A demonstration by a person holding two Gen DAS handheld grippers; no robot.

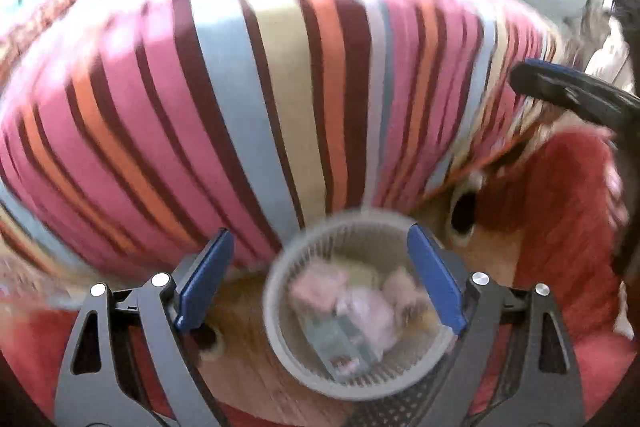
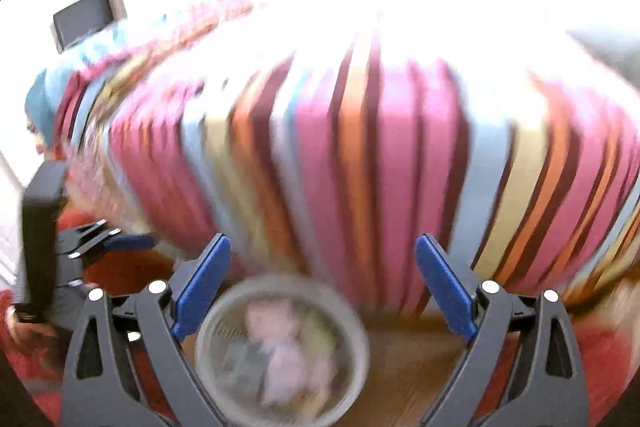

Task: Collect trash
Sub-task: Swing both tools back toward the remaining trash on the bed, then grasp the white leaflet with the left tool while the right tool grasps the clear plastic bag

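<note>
Left hand-held gripper (image 1: 320, 275): jaws spread wide, nothing between the pads. Right hand-held gripper (image 2: 322, 281): likewise wide apart and empty. Slatted grey waste basket (image 1: 280, 327) stands on the wooden floor (image 1: 240, 367), near the edge of the striped bed (image 1: 240, 107), between red rugs (image 1: 560, 207). It contains pink crumpled trash (image 1: 360, 303). Both views blurred.

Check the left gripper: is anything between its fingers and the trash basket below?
Nothing. In the left wrist view the left gripper stands open and empty above the basket, which holds pink crumpled trash.
</note>
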